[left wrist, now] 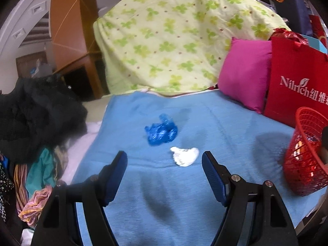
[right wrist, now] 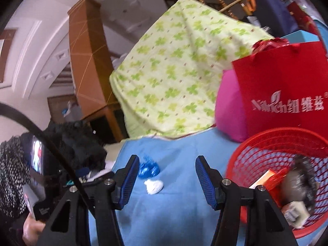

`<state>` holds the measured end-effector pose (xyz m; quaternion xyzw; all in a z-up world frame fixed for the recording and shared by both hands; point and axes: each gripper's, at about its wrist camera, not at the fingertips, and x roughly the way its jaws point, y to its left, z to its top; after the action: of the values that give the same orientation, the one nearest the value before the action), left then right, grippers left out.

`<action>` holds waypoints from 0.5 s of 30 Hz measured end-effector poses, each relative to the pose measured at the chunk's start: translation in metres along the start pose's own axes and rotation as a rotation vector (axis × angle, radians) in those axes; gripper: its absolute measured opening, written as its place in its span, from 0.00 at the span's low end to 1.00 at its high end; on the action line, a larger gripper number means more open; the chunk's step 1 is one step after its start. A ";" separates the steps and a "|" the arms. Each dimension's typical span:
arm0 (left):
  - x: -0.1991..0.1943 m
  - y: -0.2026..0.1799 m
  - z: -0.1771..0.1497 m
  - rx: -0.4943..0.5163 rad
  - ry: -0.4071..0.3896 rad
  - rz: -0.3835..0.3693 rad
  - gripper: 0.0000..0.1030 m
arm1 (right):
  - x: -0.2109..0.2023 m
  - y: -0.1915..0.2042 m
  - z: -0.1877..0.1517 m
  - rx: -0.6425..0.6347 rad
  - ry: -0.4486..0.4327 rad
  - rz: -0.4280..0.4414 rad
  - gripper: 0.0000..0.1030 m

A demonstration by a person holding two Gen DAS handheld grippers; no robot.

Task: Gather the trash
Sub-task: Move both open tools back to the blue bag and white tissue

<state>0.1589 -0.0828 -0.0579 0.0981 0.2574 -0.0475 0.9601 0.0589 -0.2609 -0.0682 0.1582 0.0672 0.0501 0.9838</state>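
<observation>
A crumpled blue plastic wrapper [left wrist: 161, 130] and a white paper wad [left wrist: 185, 156] lie on the blue blanket [left wrist: 205, 119]. My left gripper [left wrist: 164, 160] is open and empty, just short of the white wad. A red mesh basket [left wrist: 303, 153] stands at the right. In the right wrist view my right gripper [right wrist: 167, 164] is open and empty, above the blanket [right wrist: 174, 211], with the blue wrapper [right wrist: 148, 169] and white wad [right wrist: 153, 186] ahead between its fingers. The basket [right wrist: 276, 143] is at its right and holds several pieces of trash.
A green clover-print quilt [left wrist: 174, 37], a pink cushion [left wrist: 246, 73] and a red shopping bag [left wrist: 297, 78] stand behind the blanket. A black furry garment [left wrist: 39, 110] and mixed clothes [left wrist: 37, 184] are piled at the left. The left gripper's body [right wrist: 37, 184] shows in the right view.
</observation>
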 end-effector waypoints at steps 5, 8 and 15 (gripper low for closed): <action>0.015 0.015 -0.010 -0.002 0.026 0.023 0.73 | 0.018 0.015 -0.012 -0.048 0.063 0.008 0.59; 0.027 0.027 -0.017 -0.008 0.050 0.040 0.73 | 0.029 0.020 -0.019 -0.059 0.110 0.011 0.59; 0.069 0.071 -0.037 -0.103 0.142 0.068 0.73 | 0.054 0.023 -0.031 -0.047 0.214 0.001 0.59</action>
<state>0.2106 -0.0089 -0.1124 0.0603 0.3235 0.0053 0.9443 0.1055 -0.2230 -0.0962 0.1289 0.1704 0.0688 0.9745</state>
